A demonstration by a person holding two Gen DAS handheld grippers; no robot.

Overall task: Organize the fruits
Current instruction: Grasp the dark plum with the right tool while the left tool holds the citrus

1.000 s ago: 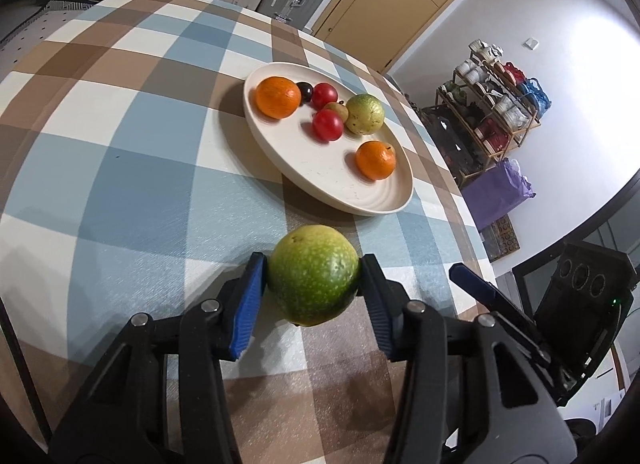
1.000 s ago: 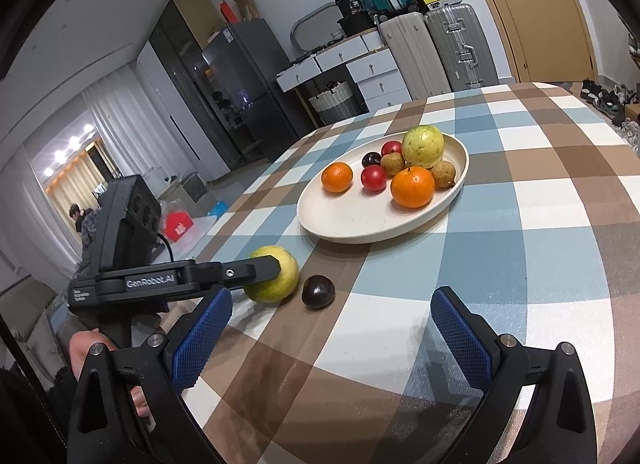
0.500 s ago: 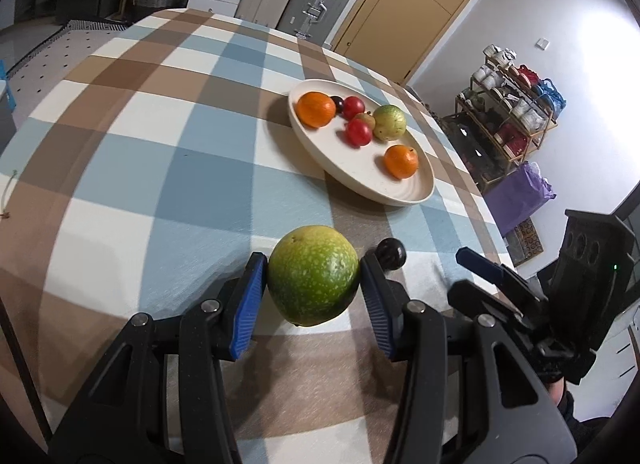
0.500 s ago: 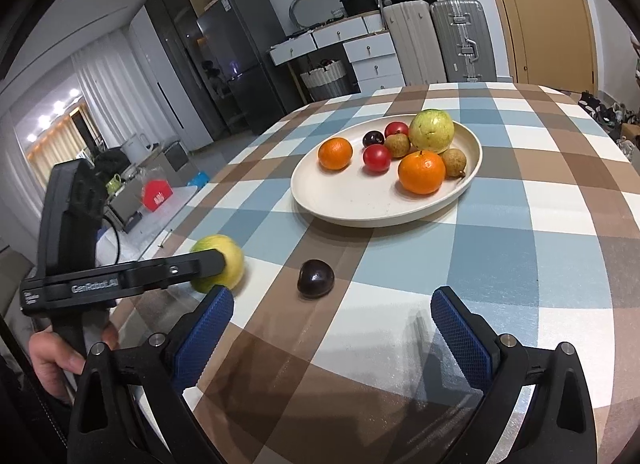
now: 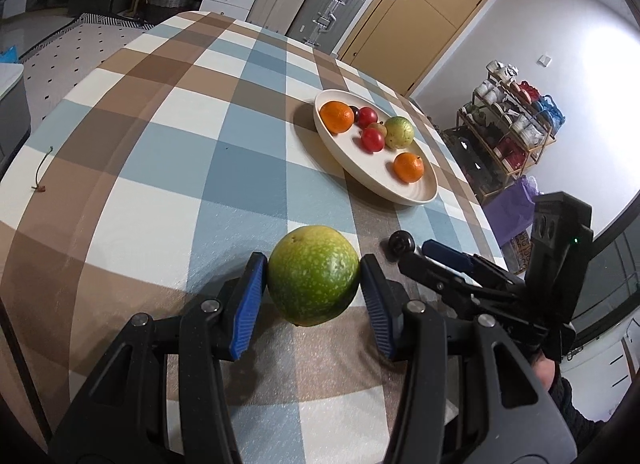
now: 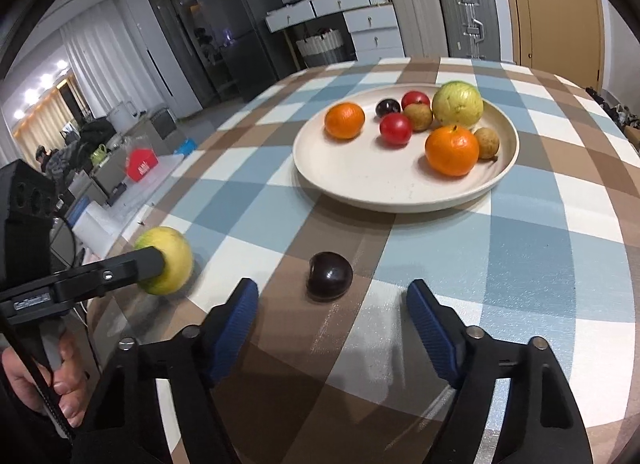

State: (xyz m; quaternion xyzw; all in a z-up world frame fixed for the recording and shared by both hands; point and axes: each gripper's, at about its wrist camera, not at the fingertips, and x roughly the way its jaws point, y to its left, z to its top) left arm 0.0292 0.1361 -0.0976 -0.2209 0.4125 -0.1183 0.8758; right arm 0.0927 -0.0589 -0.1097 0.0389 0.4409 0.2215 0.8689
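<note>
My left gripper (image 5: 312, 296) is shut on a mottled green fruit (image 5: 313, 280), held above the checked tablecloth; from the right wrist view that green fruit (image 6: 170, 256) shows at the left. A dark plum (image 6: 330, 275) lies on the cloth just ahead of my right gripper (image 6: 332, 314), whose jaws are closing with the plum near their tips, not touched. The same plum (image 5: 401, 242) appears beside the right gripper's fingers (image 5: 448, 256) in the left wrist view. A cream plate (image 6: 384, 188) holds several fruits: oranges, red ones, a pale green guava (image 6: 457, 104).
The table's left edge (image 6: 132, 232) drops to a cluttered floor. Suitcases (image 6: 468, 20) and drawers stand beyond the far edge. A shelf rack (image 5: 508, 132) stands to the right. A small stem (image 5: 40, 172) lies on the cloth. A hand (image 6: 60, 380) grips the left tool.
The left gripper has drawn back from the plate with the green fruit. The right gripper moved closer to the dark plum and its jaws narrowed.
</note>
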